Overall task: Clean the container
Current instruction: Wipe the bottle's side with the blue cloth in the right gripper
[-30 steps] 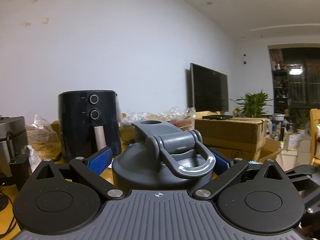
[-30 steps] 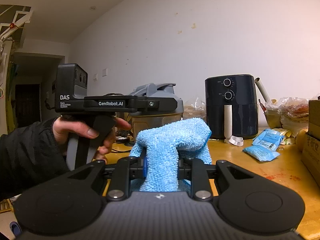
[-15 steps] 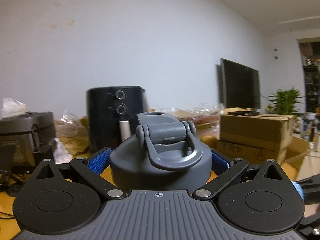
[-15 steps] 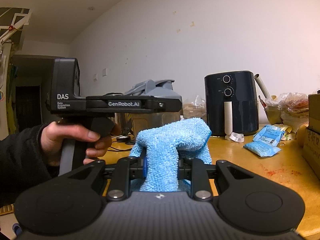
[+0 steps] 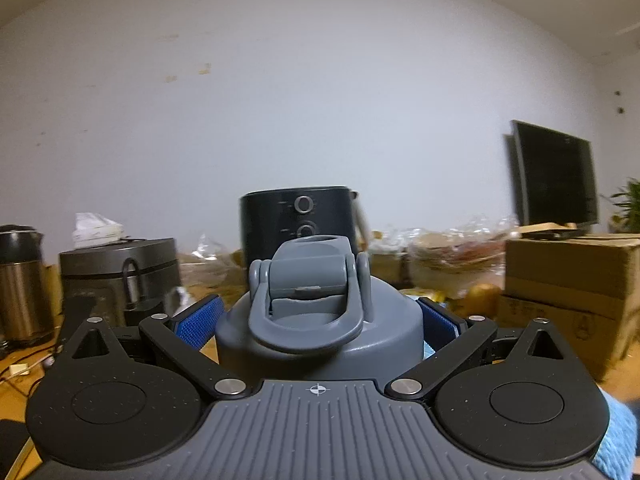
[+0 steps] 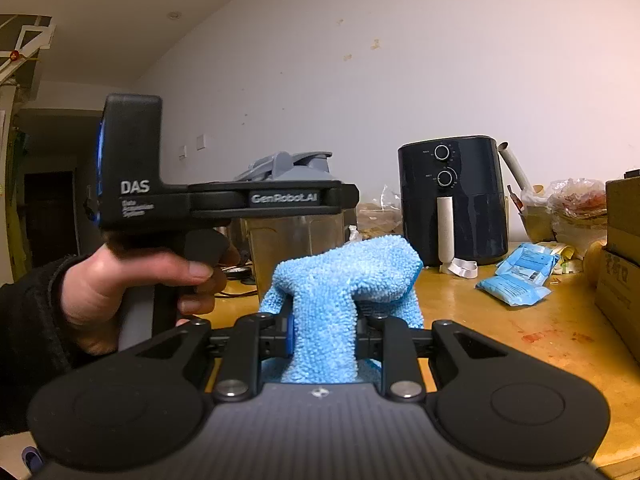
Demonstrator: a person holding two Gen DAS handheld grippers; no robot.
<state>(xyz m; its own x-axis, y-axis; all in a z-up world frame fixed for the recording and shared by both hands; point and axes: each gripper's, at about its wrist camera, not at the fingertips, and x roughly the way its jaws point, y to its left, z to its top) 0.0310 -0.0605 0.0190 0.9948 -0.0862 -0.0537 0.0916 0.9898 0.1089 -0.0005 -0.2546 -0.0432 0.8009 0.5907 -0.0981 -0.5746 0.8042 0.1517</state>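
Between right tool (image 6: 323,334) pads, nearly closed, blue cloth (image 6: 340,280) pinched

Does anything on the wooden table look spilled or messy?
Yes. Reddish smears stain the wooden table at right, below the blue packets, looking like a dried spill.

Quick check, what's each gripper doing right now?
Left gripper: closed on the grey lid of the container.
Right gripper: shut on the blue cloth, clear of the container.
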